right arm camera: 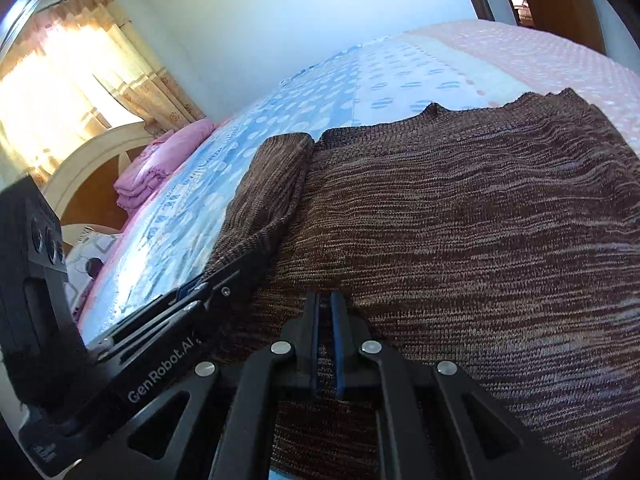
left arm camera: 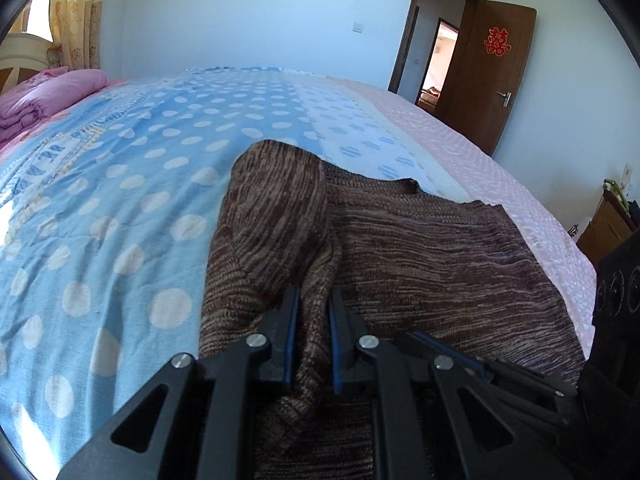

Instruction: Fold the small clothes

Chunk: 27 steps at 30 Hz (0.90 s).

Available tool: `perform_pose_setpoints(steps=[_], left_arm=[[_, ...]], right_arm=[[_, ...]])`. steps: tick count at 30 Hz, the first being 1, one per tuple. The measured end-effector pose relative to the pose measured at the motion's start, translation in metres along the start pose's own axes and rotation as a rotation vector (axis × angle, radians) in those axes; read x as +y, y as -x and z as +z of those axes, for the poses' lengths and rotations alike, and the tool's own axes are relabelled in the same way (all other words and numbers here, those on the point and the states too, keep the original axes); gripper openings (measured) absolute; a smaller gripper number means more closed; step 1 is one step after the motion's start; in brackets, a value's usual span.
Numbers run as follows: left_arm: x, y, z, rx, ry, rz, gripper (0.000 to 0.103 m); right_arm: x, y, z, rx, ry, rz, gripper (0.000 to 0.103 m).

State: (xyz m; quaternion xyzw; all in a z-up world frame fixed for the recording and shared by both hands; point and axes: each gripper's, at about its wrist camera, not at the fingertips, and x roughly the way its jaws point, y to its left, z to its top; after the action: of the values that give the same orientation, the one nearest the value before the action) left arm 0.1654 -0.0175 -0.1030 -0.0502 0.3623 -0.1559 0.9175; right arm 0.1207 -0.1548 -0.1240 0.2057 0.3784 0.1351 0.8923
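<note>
A brown marled knit sweater (left arm camera: pixel 420 248) lies spread on the bed, neckline toward the far side. Its left sleeve (left arm camera: pixel 276 208) runs alongside the body and bunches up toward me. My left gripper (left arm camera: pixel 313 298) is shut on a fold of that sleeve's knit, which fills the gap between the blue pads. In the right wrist view the sweater (right arm camera: pixel 460 208) fills the frame, and my right gripper (right arm camera: pixel 326 300) is shut on its near edge, a thin strip of knit between the pads. The left gripper (right arm camera: pixel 200 290) shows there too, at the sleeve's (right arm camera: pixel 276 176) lower end.
The bed sheet (left arm camera: pixel 132 200) is blue with pale dots, turning pink on the right (left arm camera: pixel 500 176). A folded pink quilt (left arm camera: pixel 44 96) lies by the headboard (right arm camera: pixel 96 160) and curtains. An open brown door (left arm camera: pixel 492 80) stands beyond the bed. Dark furniture (left arm camera: pixel 616 280) sits at the right.
</note>
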Motion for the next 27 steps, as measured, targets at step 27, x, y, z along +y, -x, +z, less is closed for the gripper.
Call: perform_pose_setpoints(steps=[27], left_arm=[[0.017, 0.004, -0.002, -0.022, 0.096, -0.108, 0.014]], right_arm=[[0.034, -0.059, 0.049, 0.112, -0.045, 0.182, 0.025]])
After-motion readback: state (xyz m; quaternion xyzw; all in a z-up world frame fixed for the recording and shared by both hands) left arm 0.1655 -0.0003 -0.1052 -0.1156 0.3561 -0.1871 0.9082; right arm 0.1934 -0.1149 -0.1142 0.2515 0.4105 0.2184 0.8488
